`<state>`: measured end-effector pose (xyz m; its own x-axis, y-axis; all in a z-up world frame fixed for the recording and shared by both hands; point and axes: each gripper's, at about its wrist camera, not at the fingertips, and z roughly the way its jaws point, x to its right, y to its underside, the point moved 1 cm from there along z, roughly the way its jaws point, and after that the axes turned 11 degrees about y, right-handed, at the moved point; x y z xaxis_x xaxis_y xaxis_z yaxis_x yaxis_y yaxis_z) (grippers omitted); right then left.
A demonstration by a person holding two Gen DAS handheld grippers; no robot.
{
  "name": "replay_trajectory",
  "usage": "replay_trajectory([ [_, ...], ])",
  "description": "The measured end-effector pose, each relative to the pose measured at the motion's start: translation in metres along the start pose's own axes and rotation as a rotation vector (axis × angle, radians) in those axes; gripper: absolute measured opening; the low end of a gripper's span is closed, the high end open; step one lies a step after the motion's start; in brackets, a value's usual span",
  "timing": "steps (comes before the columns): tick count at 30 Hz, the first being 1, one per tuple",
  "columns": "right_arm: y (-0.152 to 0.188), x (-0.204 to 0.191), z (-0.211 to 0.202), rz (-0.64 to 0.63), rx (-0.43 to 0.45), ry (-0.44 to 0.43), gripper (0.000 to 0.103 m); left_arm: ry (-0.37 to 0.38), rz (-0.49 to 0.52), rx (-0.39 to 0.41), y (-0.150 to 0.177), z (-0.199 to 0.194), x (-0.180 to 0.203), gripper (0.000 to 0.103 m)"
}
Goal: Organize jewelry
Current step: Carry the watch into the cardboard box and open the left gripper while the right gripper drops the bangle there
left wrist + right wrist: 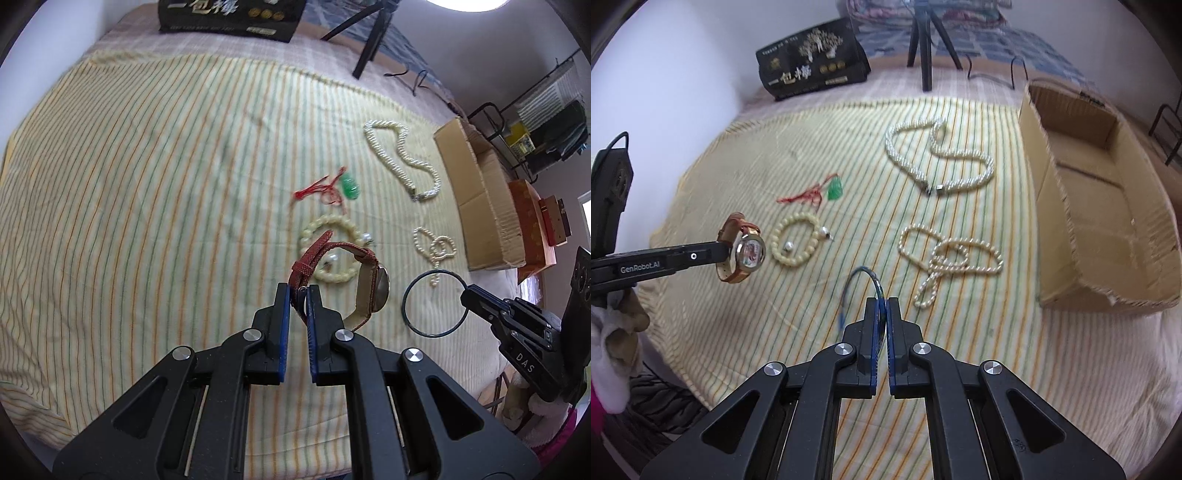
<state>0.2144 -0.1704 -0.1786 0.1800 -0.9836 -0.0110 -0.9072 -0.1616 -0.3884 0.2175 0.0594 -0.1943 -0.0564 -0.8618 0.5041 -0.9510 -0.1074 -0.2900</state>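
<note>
My left gripper (298, 291) is shut on the red-brown strap of a wristwatch (373, 288) and holds it above the striped cloth; the watch also shows in the right wrist view (748, 251). My right gripper (883, 302) is shut on a thin dark bangle (862, 284), also seen in the left wrist view (434, 302). On the cloth lie a cream bead bracelet (794, 242), a green pendant on red cord (834, 188), a long pearl necklace (938, 155) and a smaller pearl strand (949, 258).
An open cardboard box (1108, 206) stands at the right edge of the bed. A black printed box (812, 70) and a tripod (923, 40) stand at the far side. A rack and orange boxes (532, 206) are beyond the cardboard box.
</note>
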Motion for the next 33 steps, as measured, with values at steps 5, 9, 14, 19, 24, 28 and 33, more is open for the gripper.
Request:
replay_trajectory([
  [5,-0.002,0.011,-0.019,0.006,0.050,0.009,0.002,0.031,0.030,0.024,-0.006,-0.004,0.022,0.007],
  [9,-0.006,0.020,-0.029,0.016,0.082,0.024,0.002,0.051,0.058,0.029,-0.011,-0.001,0.042,0.007],
  [14,-0.008,0.032,-0.041,0.030,0.111,0.036,0.002,0.079,0.082,0.033,-0.016,0.002,0.063,0.007],
  [19,-0.012,0.045,-0.055,0.048,0.154,0.047,0.002,0.104,0.103,0.033,-0.020,0.006,0.082,0.007],
  [24,-0.020,0.063,-0.069,0.078,0.193,0.064,0.002,0.123,0.130,0.035,-0.023,0.012,0.105,0.007],
  [28,-0.026,0.084,-0.080,0.123,0.225,0.074,0.002,0.142,0.149,0.035,-0.027,0.018,0.122,0.007],
  [33,-0.033,0.109,-0.087,0.164,0.249,0.109,0.002,0.162,0.179,0.033,-0.031,0.030,0.148,0.007],
])
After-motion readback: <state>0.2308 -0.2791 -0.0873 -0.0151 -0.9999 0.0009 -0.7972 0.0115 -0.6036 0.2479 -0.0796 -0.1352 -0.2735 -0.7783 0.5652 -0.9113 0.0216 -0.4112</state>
